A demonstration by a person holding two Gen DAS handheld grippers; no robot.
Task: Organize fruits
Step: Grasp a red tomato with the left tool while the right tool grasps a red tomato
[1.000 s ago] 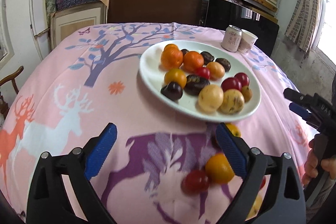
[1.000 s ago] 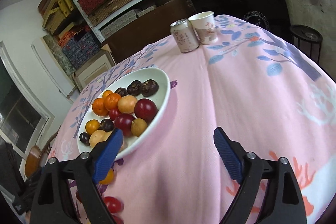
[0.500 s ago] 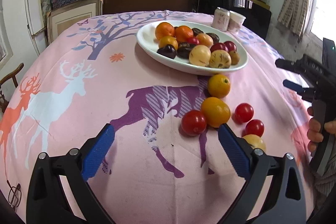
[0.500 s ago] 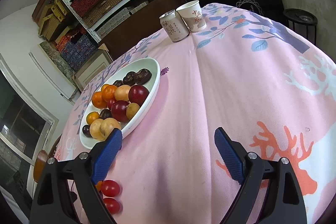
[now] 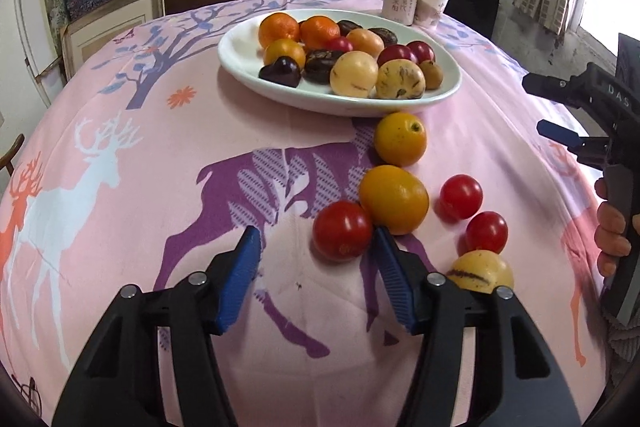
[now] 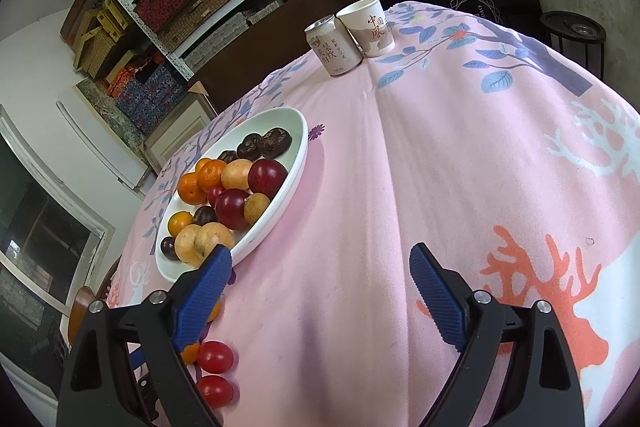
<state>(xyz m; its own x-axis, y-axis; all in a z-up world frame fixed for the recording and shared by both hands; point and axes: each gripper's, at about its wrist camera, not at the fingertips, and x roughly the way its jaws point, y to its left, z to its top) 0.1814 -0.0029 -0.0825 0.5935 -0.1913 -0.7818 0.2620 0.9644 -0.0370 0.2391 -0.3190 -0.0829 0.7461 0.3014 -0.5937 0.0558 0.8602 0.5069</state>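
A white oval plate [image 5: 240,61] holds several oranges, plums, dark fruits and pale melons; it also shows in the right wrist view [image 6: 298,151]. Loose on the pink cloth lie a red tomato [image 5: 342,235], two oranges [image 5: 394,199] [image 5: 400,138], two small tomatoes [image 5: 461,191] [image 5: 486,231] and a pale striped fruit [image 5: 480,271]. My left gripper [image 5: 316,247] is open and empty, its right finger just beside the red tomato. My right gripper [image 6: 320,263] is open and empty over bare cloth right of the plate; it shows at the right edge of the left wrist view [image 5: 560,115].
A drink can [image 5: 398,1] and a paper cup [image 5: 430,5] stand at the table's far side, behind the plate. Shelves with boxes line the back wall. The table edge drops off at the right, near a dark stool [image 6: 576,31].
My left gripper has pulled back from the plate and lowered toward the loose fruit, and its jaws have narrowed beside the red tomato. My right gripper has drifted slightly back.
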